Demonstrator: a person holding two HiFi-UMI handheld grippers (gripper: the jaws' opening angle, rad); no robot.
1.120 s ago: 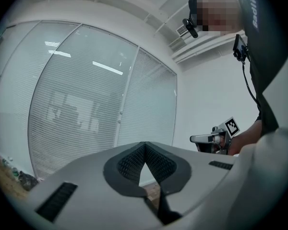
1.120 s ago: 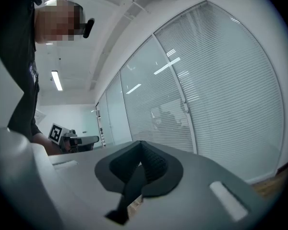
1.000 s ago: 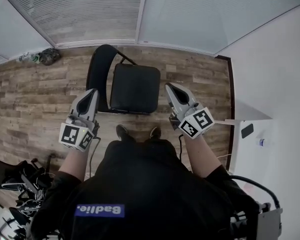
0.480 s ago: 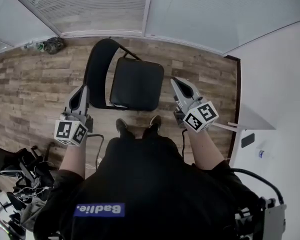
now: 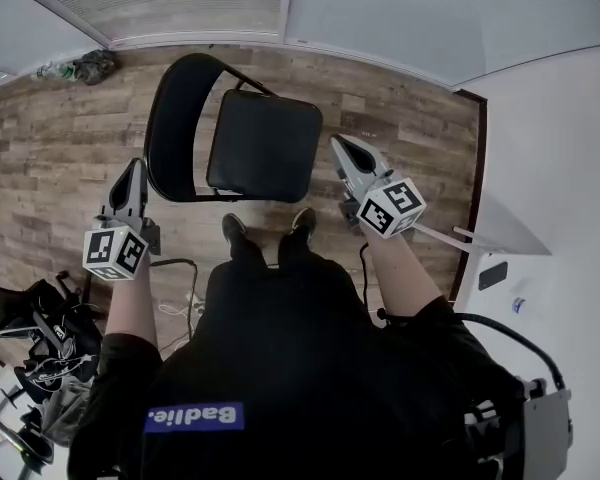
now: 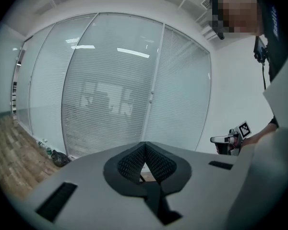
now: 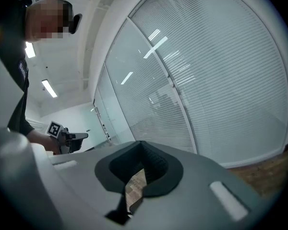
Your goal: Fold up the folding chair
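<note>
The black folding chair [image 5: 263, 146] stands unfolded on the wooden floor in the head view, with its backrest [image 5: 172, 118] to the left and its seat facing me. My left gripper [image 5: 134, 168] hangs shut and empty left of the backrest, apart from it. Just off the seat's right edge is my right gripper [image 5: 339, 145], also shut and holding nothing. In the left gripper view the jaws [image 6: 144, 148] meet in front of a blind-covered glass wall. The right gripper view shows its jaws [image 7: 140, 148] pressed together, floor below them.
A glass wall with blinds [image 5: 220, 3] runs behind the chair. A dark bag and bottles [image 5: 85, 66] lie at its foot. Tangled cables and gear [image 5: 40, 343] sit at the lower left. A white table [image 5: 545, 268] stands at the right. My shoes [image 5: 235, 230] are just before the chair.
Both grippers have come down and moved apart. The left one has swung out past the backrest. The right one stays beside the seat's right edge. Both stayed shut.
</note>
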